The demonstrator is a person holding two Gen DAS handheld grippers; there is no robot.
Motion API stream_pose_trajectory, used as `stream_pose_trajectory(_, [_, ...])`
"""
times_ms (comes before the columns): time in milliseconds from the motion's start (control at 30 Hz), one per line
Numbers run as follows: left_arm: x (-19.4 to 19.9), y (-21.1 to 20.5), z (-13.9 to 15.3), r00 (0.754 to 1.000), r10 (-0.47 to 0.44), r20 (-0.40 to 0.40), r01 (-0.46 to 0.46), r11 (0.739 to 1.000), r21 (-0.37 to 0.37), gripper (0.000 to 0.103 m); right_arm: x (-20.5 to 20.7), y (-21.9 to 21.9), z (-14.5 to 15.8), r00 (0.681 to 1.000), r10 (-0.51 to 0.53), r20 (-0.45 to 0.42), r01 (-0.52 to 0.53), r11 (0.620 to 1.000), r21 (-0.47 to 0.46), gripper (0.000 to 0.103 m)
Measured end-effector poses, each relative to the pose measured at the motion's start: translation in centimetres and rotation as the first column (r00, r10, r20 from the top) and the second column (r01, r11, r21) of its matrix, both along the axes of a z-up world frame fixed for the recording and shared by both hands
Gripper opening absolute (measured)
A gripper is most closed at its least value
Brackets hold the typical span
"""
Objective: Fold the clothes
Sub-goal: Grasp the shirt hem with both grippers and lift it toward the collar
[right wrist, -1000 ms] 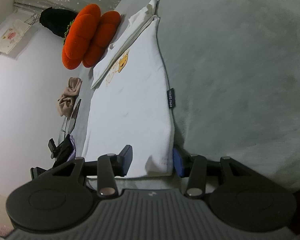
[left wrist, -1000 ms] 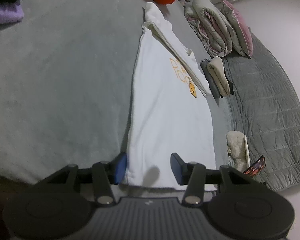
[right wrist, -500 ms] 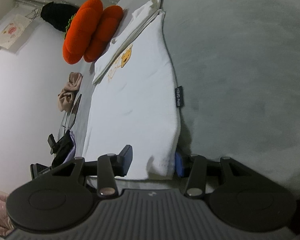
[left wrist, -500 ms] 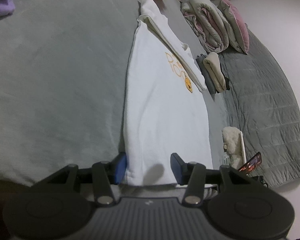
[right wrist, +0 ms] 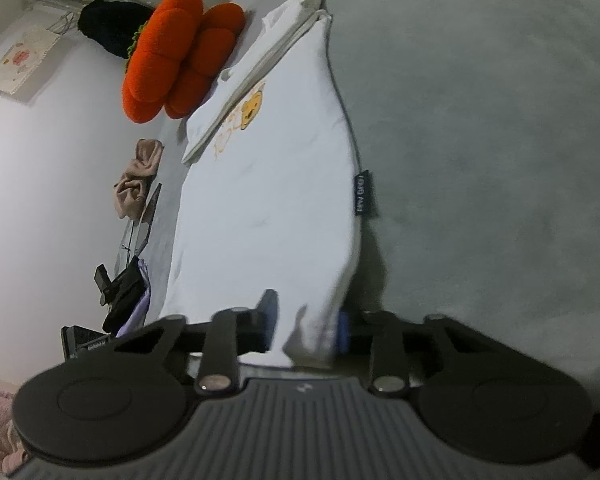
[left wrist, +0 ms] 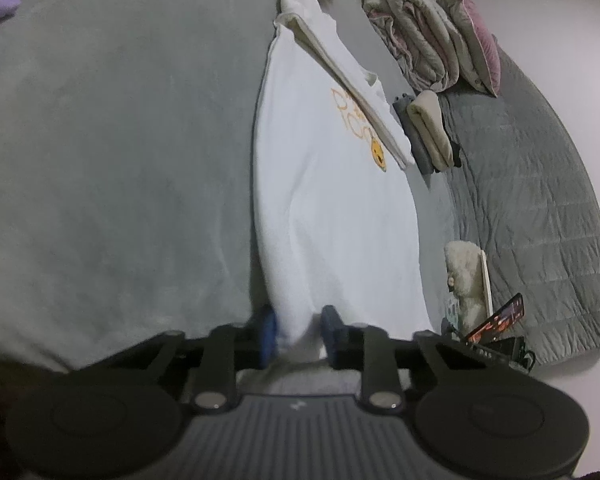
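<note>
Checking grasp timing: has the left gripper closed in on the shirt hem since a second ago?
Yes. The left gripper has narrowed: its blue pads, earlier spread wide on the grey blanket, now pinch the white T-shirt hem, bunching it.

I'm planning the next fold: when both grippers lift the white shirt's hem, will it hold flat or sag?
Likely sag: the white shirt already bunches at the left hand-held gripper and the right hand-held gripper. It probably weighs little, being thin cloth. Its folded sleeve lies loose and may slip.

2 wrist views, low, close at hem, facing along shared white shirt (left wrist: 332, 216) (right wrist: 268, 208).
</note>
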State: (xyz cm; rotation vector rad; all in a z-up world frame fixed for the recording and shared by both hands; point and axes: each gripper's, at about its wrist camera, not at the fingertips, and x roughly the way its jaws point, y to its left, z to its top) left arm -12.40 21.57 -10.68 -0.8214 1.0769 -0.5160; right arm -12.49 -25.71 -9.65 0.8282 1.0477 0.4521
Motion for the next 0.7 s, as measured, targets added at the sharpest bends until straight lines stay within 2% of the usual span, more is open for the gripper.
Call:
stream_pose_trajectory(100, [0.1,0.0,0.2,1.0,-0.005,0.008,0.005,1.0,-0.008,0.014,0.1,-0.2,-0.1,1.0,-0.007,-0.007,0.007,1.0,0.016,0.018])
stream_pose_trajectory(400, [0.3,0.3,1.4,0.997,0.013,0.081,-0.007,0.997,-0.072,0.013,0.7,0.0,1.4,0.999,-0.017,0.049,0.015,0.999,0.049,0.017])
stream_pose_trajectory(567, [1.3,0.6,2.2,0.992,0.063,0.109,-0.047,0.989,-0.143,0.013,1.6,0.0,2.0,0.997,-0.036,0.073,0.029,0.996,0.085,0.017])
stream_pose_trajectory(700, [2.8,0.9,2.6,0.987,0.113,0.115,-0.093,0.983,-0.161,0.012,2.7,-0.2,2.5,0.994,-0.063,0.084,0.054,0.992,0.111,0.017])
